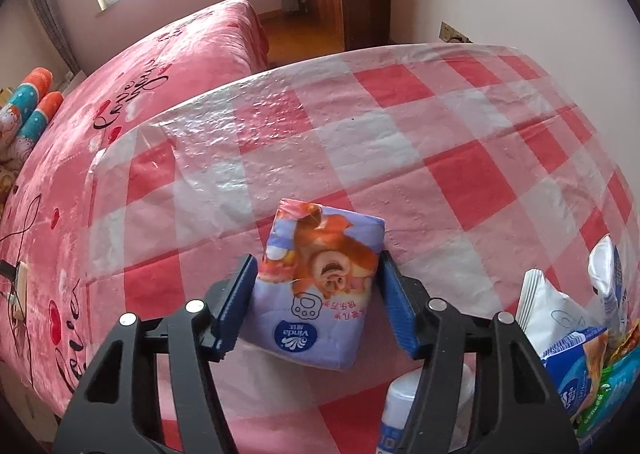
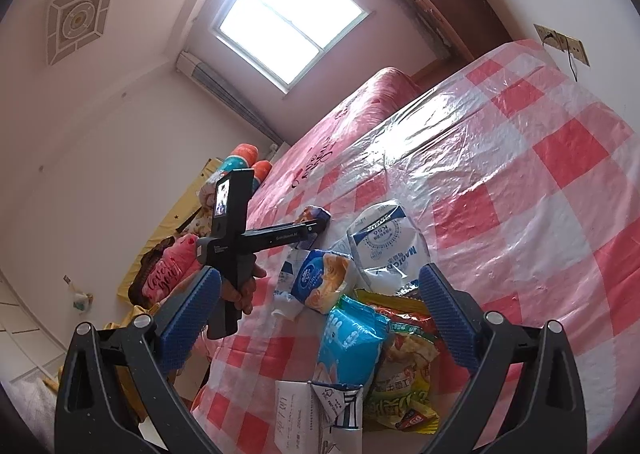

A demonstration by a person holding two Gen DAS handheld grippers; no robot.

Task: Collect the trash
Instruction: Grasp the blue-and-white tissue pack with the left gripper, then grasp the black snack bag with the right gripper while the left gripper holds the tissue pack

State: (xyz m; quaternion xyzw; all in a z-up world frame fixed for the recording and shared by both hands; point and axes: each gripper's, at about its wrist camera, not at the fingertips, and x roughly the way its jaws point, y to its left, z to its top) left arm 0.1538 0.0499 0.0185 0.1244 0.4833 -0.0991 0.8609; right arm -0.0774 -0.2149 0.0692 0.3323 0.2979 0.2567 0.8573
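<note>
A lilac tissue pack (image 1: pixel 320 286) printed with an orange cartoon bear lies flat on the checked cloth, apart from the heap: a white sack (image 2: pixel 384 242), blue-and-white packs (image 2: pixel 354 334) and a yellow-green snack bag (image 2: pixel 404 378), overlapping one another.

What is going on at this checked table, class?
A person is clearing trash with a handheld claw in each hand. The left claw has its blue pads against both sides of a purple Vinda tissue pack lying on the red-and-white checked tablecloth. The right claw is open and holds nothing, hanging above a heap of wrappers: a blue packet, a yellow-green snack bag and a white mask bag. The heap lies unsorted on the table.
</note>
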